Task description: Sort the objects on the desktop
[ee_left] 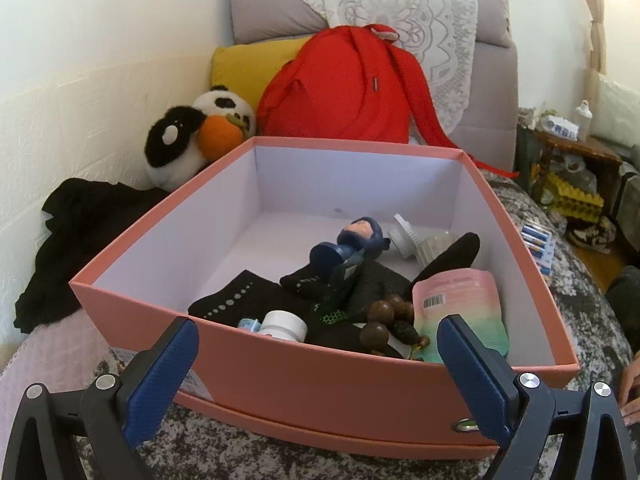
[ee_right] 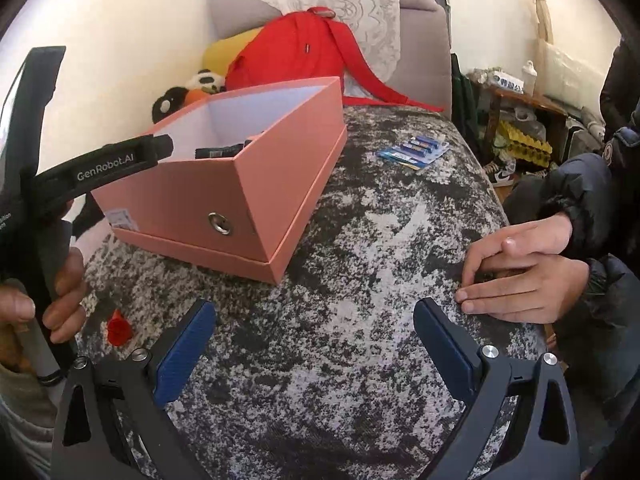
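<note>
Left claw [ee_left: 318,350] spread wide and empty, poised at the near wall of the pink box [ee_left: 320,392], which already holds socks, a small figure, a jar and beads. Right claw [ee_right: 314,334] likewise released, empty, above the mottled cover [ee_right: 360,240]. Remaining loose items: the battery pack [ee_right: 414,150], lying flat well beyond the box, and a small red object [ee_right: 119,327] near the left claw. The pack is probably light, stiff and slick; pinch it across a card edge. The red object is too small to identify.
</note>
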A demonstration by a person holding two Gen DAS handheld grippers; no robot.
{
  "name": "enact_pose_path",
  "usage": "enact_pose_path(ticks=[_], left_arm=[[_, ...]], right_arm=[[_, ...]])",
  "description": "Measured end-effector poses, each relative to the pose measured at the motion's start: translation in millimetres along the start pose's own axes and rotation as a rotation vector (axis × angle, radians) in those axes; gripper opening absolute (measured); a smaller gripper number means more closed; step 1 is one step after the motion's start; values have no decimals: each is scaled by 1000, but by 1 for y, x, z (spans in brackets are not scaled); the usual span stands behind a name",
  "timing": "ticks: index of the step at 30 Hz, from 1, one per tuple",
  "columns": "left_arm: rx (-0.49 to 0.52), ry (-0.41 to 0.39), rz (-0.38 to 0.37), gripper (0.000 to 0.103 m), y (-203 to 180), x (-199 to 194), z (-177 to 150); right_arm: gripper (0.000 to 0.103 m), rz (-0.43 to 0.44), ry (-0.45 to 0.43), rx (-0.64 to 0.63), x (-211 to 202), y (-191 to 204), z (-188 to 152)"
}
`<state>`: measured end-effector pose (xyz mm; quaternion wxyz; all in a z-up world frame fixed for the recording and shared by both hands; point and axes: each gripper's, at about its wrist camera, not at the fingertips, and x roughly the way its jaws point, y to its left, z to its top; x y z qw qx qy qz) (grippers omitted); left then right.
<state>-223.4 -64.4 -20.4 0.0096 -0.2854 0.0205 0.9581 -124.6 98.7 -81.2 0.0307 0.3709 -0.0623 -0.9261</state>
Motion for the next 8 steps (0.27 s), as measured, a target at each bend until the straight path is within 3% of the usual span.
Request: enact_pose_path(ticks=[8], left_arm=[[19, -8, 18, 99, -4, 1, -2]], right_arm=[[101, 5, 9, 0, 2, -1, 0]])
